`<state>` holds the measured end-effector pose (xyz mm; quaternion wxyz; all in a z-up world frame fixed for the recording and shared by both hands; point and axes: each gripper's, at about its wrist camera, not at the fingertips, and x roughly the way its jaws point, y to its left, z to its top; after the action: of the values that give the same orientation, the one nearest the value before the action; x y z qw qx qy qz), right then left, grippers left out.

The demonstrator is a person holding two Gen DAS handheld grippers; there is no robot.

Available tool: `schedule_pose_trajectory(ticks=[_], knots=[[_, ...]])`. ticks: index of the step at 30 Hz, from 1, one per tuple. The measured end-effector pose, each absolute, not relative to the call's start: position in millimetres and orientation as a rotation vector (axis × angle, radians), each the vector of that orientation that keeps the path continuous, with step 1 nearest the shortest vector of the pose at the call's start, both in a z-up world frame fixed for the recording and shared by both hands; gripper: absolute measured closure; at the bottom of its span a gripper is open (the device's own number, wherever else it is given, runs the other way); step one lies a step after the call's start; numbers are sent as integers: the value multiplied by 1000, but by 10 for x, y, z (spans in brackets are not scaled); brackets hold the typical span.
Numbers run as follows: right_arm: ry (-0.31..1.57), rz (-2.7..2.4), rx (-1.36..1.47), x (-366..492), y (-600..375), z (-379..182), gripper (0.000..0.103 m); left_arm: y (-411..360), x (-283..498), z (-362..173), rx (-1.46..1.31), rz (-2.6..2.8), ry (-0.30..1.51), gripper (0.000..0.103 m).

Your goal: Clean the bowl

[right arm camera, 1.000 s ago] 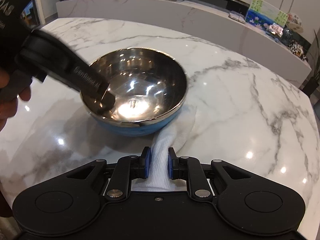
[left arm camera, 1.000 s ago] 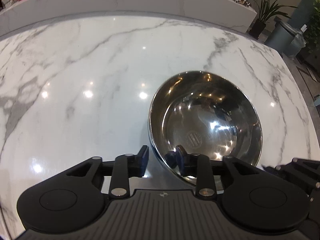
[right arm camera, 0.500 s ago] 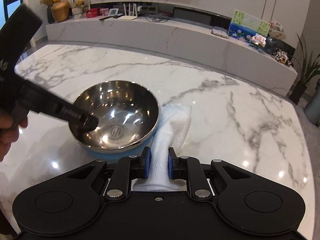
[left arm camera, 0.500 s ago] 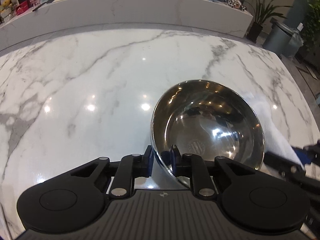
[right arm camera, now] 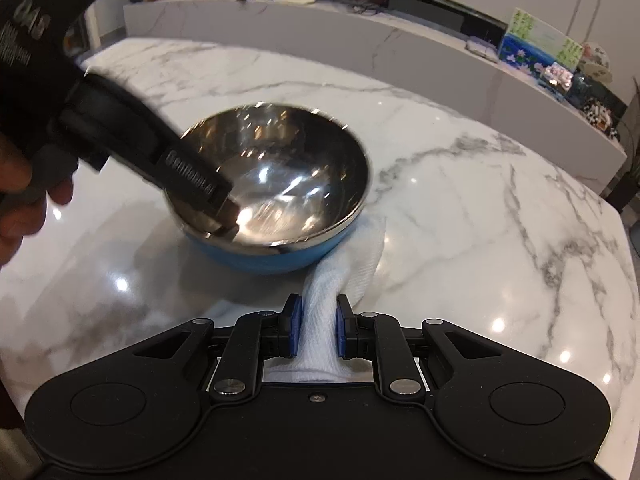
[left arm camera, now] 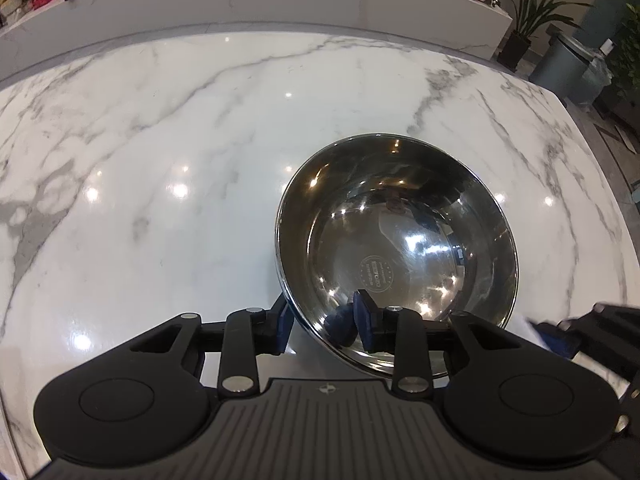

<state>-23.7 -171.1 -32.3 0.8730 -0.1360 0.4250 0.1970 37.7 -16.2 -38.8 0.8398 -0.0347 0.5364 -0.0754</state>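
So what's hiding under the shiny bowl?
A white cloth pokes out from under the steel bowl with the blue outside. How far the cloth reaches underneath cannot be seen; the bowl covers it.

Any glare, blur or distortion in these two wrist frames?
Left wrist: sharp, ceiling-light glare spots on the marble table, fisheye bends its far edge. Right wrist: bowl motion-smeared, hot highlight inside; white cloth crisp.

We see the bowl (right arm camera: 280, 184) w/ mirror-polished steel inside, glossy blue outside. Cloth (right arm camera: 320, 320) is white, ribbed weave, matt. Tabletop (left arm camera: 160, 160) is glossy veined marble; gripper (right arm camera: 316, 330) bodies matt black plastic.
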Motion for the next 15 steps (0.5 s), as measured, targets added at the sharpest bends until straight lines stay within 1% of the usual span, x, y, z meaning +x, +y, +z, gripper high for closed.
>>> schedule_pose_trajectory(ticks=[4, 7, 12, 15], knots=[[834, 380, -252, -217, -1824, -217, 89, -181, 401, -364, -35, -166, 1083, 81], [806, 362, -229, -197, -1911, -157, 89, -192, 411, -365, -36, -171, 1085, 82], [813, 366, -233, -197, -1905, -179, 89, -204, 424, -377, -52, -176, 1108, 81], [849, 382, -258, -183, -1835, -249, 90, -211, 432, -384, -62, -179, 1122, 75]])
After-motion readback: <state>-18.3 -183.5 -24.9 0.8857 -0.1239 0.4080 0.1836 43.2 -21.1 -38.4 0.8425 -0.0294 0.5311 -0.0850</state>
